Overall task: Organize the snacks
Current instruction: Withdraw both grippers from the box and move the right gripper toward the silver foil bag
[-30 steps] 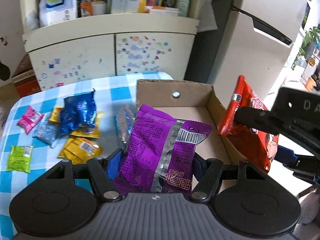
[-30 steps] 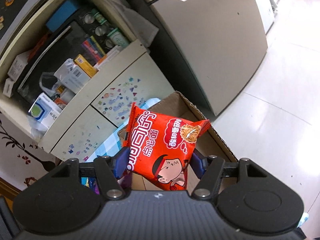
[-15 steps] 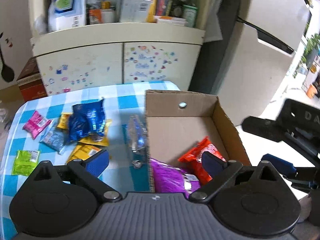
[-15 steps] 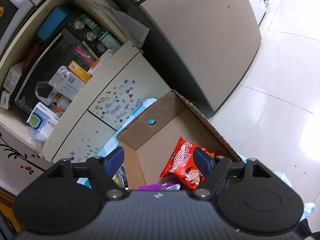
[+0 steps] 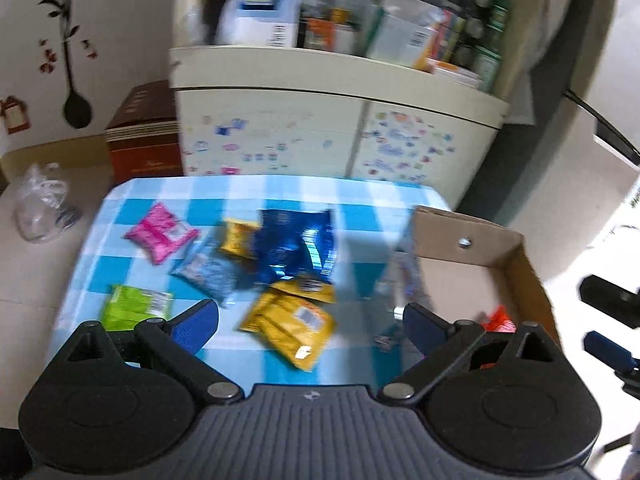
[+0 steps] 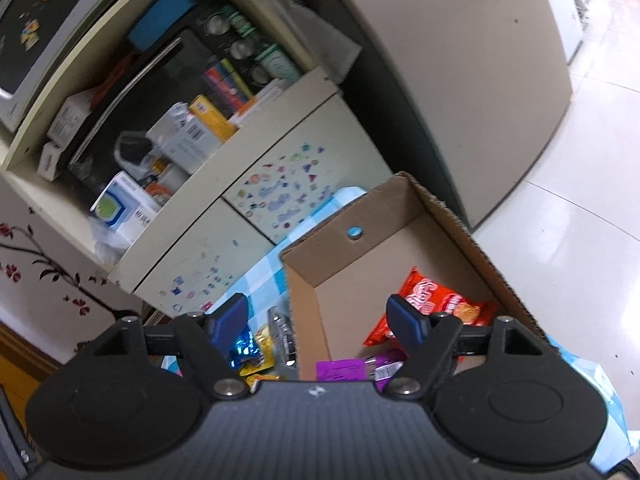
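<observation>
Loose snack packets lie on the blue checked tablecloth [image 5: 120, 216]: a pink one [image 5: 160, 232], a green one [image 5: 134, 306], a dark blue one [image 5: 296, 246], yellow ones [image 5: 290, 326] and a pale blue one [image 5: 204, 270]. My left gripper [image 5: 310, 320] hangs open and empty above the yellow packets. A cardboard box [image 6: 352, 256] stands at the table's right end, with a red packet [image 6: 430, 308] and a purple packet [image 6: 340, 370] inside. Over the box's near end my right gripper [image 6: 316, 316] is open, nothing between its fingers. The box [image 5: 516, 272] also shows in the left wrist view.
A cream cabinet [image 5: 280, 136] with stickers and a crowded shelf stands behind the table. A brown box [image 5: 140, 140] and a plastic bag [image 5: 40, 208] sit on the floor at the left. A tall beige appliance [image 6: 460, 92] rises beyond the cardboard box.
Both grippers opened and dropped their packets, purple and red, into the box. My left gripper then swung left from the box to above the loose packets.
</observation>
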Action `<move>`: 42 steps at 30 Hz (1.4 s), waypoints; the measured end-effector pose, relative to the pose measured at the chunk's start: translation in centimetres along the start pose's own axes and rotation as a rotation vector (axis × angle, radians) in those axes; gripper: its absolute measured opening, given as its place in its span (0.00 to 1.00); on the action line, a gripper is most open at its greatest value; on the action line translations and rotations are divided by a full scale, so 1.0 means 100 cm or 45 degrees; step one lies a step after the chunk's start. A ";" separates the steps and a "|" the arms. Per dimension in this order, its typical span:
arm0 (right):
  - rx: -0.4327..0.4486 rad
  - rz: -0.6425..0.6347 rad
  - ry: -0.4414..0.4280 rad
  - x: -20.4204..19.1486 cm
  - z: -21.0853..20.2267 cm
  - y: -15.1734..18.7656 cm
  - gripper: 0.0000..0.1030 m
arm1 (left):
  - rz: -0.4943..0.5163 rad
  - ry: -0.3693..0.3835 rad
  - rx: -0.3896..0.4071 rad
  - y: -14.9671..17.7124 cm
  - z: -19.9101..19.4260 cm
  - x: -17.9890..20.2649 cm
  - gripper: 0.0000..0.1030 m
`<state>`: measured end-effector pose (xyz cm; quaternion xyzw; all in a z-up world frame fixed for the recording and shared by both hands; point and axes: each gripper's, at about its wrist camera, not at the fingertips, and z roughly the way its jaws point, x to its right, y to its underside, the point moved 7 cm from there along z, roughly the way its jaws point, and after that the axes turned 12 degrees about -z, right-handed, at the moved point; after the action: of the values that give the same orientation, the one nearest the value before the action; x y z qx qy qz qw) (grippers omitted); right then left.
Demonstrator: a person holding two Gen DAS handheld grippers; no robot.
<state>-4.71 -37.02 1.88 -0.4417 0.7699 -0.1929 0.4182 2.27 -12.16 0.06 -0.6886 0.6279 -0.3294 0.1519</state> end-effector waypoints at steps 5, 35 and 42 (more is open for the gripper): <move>-0.003 -0.097 -0.044 -0.017 0.004 0.004 0.75 | -0.031 -0.051 -0.006 -0.008 0.004 -0.031 0.98; -0.172 -0.760 -0.200 -0.096 0.103 0.034 0.71 | -0.332 -0.303 -0.095 -0.039 0.054 -0.184 1.00; -0.209 -0.869 -0.169 -0.104 0.125 0.043 0.71 | -0.337 -0.313 -0.101 -0.050 0.072 -0.183 1.00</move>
<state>5.96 -25.07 -3.28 -0.7172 0.5620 -0.2300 0.3418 10.79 4.82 -6.93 -0.8057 0.5210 -0.2349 0.1553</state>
